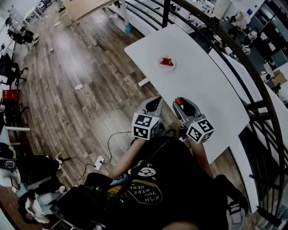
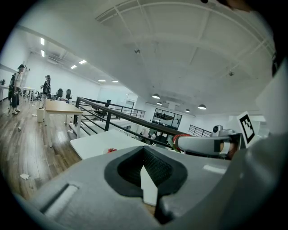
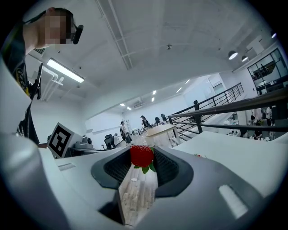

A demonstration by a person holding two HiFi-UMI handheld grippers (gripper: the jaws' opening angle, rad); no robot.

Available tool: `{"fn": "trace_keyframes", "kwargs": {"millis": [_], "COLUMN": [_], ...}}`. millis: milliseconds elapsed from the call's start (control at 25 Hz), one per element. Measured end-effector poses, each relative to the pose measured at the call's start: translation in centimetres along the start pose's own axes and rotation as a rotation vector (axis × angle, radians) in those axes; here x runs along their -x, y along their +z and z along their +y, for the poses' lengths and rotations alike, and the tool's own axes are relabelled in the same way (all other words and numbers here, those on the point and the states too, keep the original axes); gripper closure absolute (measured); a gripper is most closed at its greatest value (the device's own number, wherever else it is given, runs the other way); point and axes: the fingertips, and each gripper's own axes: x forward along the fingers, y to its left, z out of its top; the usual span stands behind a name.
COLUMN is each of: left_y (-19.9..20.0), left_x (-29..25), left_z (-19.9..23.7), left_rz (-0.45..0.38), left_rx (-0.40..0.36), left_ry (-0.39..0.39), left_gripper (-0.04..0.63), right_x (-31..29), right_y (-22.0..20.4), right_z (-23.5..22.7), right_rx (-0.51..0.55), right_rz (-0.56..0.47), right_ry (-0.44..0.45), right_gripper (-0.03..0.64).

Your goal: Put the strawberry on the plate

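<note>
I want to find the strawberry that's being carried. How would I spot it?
Start at the long white table. Over its near end, close to the person, the right gripper pinches a red strawberry. The other berries lie on a small plate farther along; this one sits alone between grey jaws.

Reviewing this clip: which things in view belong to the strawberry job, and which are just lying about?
Belongs to the job:
- strawberry, gripped in the right tongs
- plate on the white table, already holding red fruit

Just lying about:
- left tongs, nothing in them
- black railing
- power strip and paper scrap on the wood floor
</note>
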Motion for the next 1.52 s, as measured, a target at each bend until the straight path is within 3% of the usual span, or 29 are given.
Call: {"fn": "trace_keyframes", "kwargs": {"millis": [440,720,1520], "left_y": [2.1,1.9,3.7], "left_x": [-6.1,-8.3,-8.7], "left_z": [-1.2,-1.4,8.5], "left_rz": [0.014,0.025,0.053], "left_rx": [-0.045,-0.023,-0.011], "left_ry": [-0.043,-0.046,-0.078], "left_gripper": [0.595,0.595,0.595], "right_x": [-1.4,-1.9,-10.9], "right_y": [1.4,1.3,1.4], "right_z": [-4.2,-6.4,-6.3], "right_rx": [-0.007,-0.018,-0.043], "right_rz": [0.003,0.017,0.023], "right_ry": [0.024,0.031,-0.056], "right_gripper": [0.465,0.463,0.465]}}
